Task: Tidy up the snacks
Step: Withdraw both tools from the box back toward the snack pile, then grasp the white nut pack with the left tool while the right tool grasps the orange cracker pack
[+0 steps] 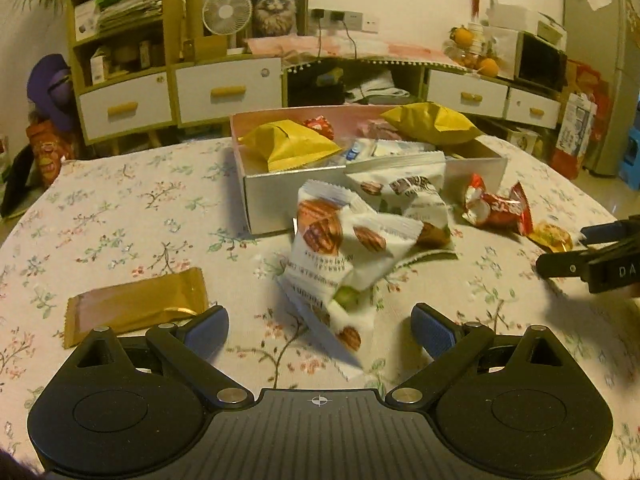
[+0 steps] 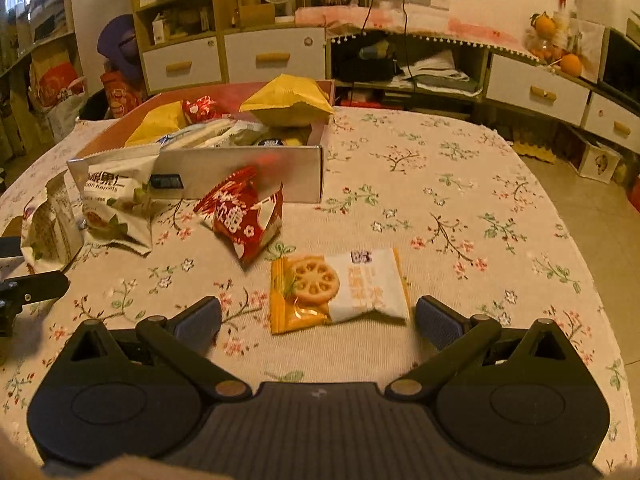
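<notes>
A shallow cardboard box stands on the floral table, holding yellow bags and other snacks. My left gripper is open, its fingers on either side of a white nut packet in front of the box. A second white nut packet leans on the box wall. My right gripper is open around an orange-and-white biscuit packet lying flat. A red packet lies between the biscuit packet and the box.
A gold wrapped bar lies at the left, by my left finger. Low cabinets with drawers and a shelf stand behind the table. The table edge curves away at the right, floor beyond. The right gripper shows in the left wrist view.
</notes>
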The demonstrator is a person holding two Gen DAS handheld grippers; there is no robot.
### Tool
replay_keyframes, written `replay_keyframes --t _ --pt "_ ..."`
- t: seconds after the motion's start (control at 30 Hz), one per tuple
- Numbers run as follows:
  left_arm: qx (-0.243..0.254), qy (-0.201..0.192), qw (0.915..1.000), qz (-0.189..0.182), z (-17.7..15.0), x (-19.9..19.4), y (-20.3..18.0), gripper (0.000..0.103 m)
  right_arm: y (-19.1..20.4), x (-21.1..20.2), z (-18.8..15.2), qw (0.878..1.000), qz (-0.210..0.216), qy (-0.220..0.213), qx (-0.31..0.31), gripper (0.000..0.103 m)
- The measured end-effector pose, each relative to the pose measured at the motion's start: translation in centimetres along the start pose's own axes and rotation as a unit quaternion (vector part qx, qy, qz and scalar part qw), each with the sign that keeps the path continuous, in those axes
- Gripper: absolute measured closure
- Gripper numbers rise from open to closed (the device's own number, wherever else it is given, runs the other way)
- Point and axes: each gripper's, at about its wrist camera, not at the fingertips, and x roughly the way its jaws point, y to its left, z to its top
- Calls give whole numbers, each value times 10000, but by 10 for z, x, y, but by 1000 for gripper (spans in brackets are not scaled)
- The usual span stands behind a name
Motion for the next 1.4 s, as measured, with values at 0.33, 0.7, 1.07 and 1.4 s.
replay_keyframes --t 0.33,0.7,1.07,1.4 --pt "41 -69 9996 279 11 11 -13 8 -1 10 9 10000 -69 14 52 0" --pt "-74 -59 9994 325 19 12 -15 28 1 10 13 9999 -107 79 45 5" --pt "-135 -17 9992 363 27 12 -17 55 8 8 16 10000 16 44 -78 33" --pt "-218 -17 9992 327 32 6 -15 58 20 4 19 9991 211 35 -368 46"
